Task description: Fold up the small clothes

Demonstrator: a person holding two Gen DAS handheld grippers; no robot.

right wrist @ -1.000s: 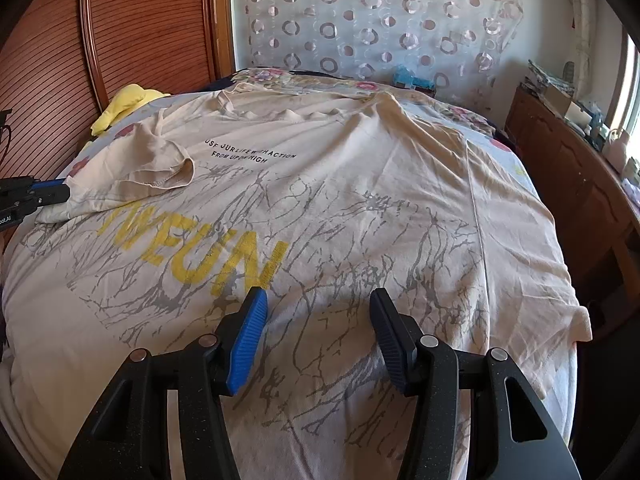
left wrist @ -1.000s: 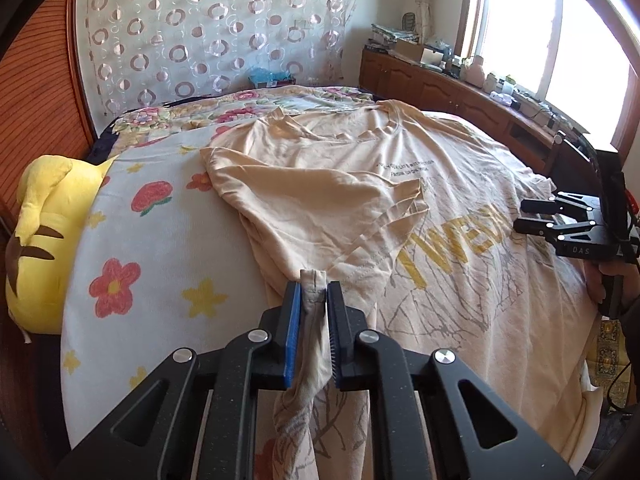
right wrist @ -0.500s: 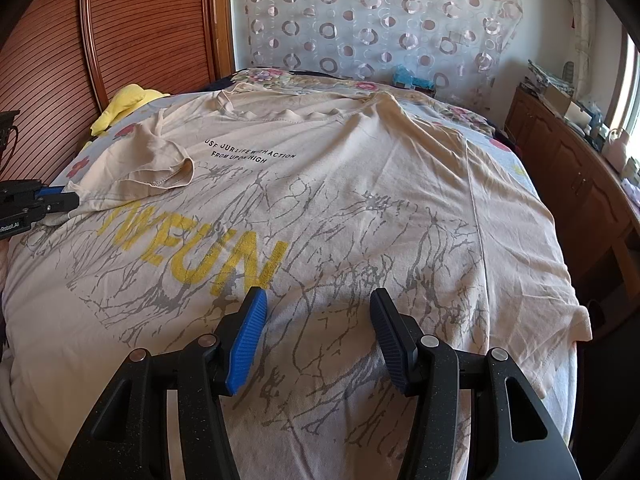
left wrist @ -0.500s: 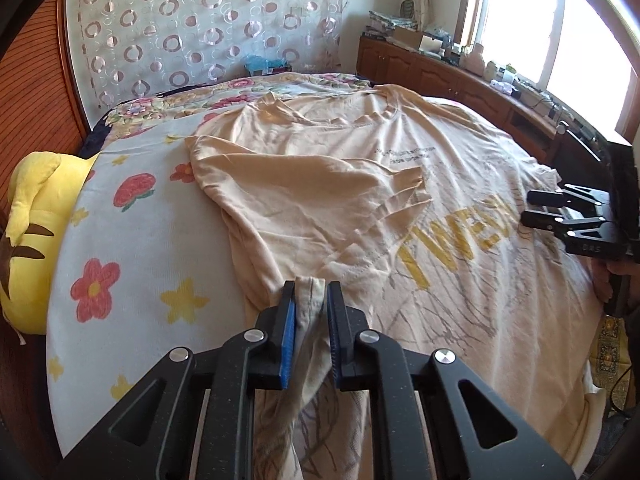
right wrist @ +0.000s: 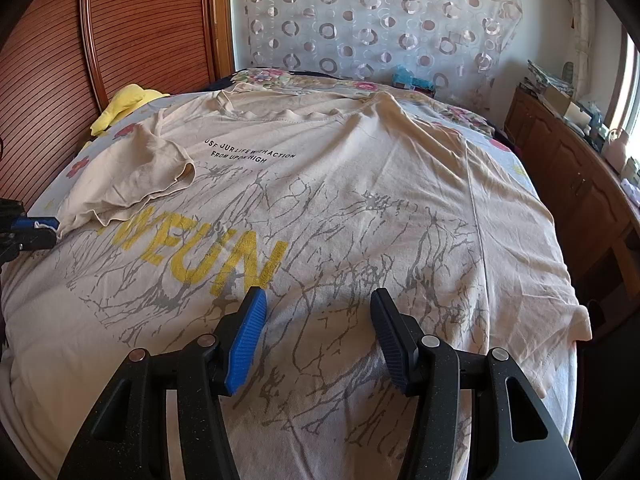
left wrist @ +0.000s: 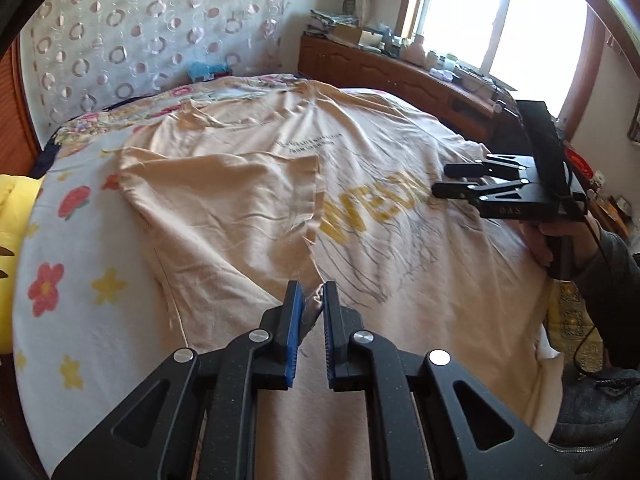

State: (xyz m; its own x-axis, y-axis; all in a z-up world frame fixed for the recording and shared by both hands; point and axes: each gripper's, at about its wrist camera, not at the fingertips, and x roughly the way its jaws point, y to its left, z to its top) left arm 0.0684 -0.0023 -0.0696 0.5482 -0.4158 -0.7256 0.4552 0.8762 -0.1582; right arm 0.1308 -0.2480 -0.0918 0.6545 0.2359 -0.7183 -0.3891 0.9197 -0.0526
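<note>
A beige T-shirt (right wrist: 360, 208) with yellow letters and grey branch print lies spread face up on the bed. Its left sleeve (left wrist: 224, 208) is folded inward over the chest, also seen in the right wrist view (right wrist: 132, 184). My left gripper (left wrist: 311, 300) is shut on the edge of that folded part and holds it low over the shirt; it shows at the left edge of the right wrist view (right wrist: 32, 232). My right gripper (right wrist: 318, 312) is open and empty above the shirt's lower front; it also shows in the left wrist view (left wrist: 460, 180).
The bed has a floral sheet (left wrist: 72, 280). A yellow plush (right wrist: 124, 104) lies by the slatted wooden headboard (right wrist: 120, 32). A wooden sideboard (right wrist: 580, 184) with clutter runs along the window side. A patterned curtain (right wrist: 380, 28) hangs behind.
My left gripper has carried the shirt's edge to the right, over the shirt's front, flattening the folded sleeve. The right gripper has stayed put and open.
</note>
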